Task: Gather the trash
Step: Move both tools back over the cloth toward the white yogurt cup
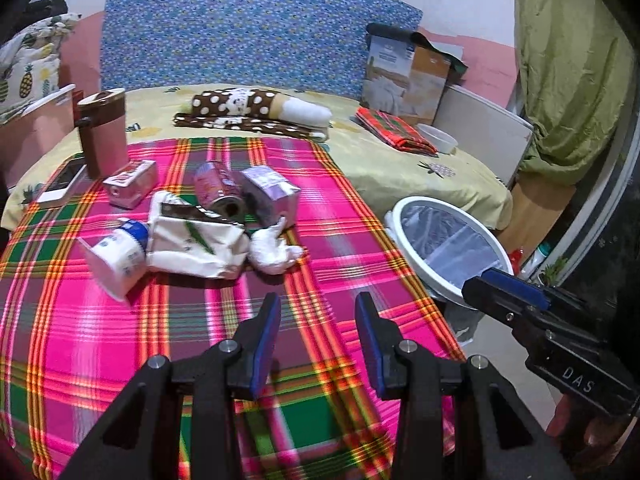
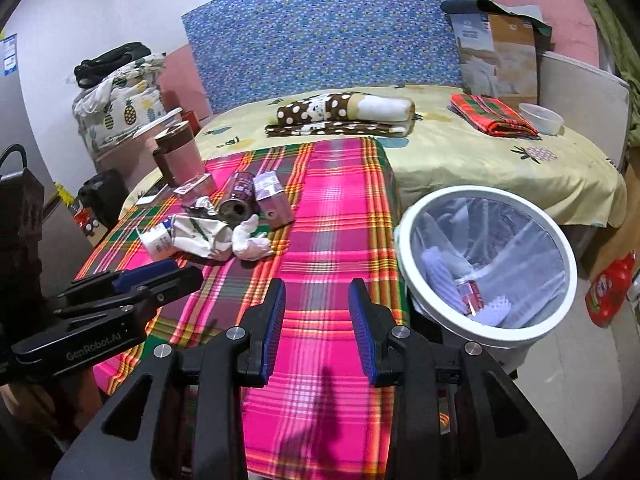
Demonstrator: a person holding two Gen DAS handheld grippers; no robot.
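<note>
so both grippers — left gripper, right gripper — gape above plaid cloth.

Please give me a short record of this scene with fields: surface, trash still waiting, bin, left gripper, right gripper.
surface: pink plaid cloth on a bed
trash still waiting: crumpled white paper bag, white yogurt cup, pink drink can, purple carton, white tissue wad, pink carton
bin: round white wastebasket beside the bed, some trash inside
left gripper: open, empty
right gripper: open, empty
</note>
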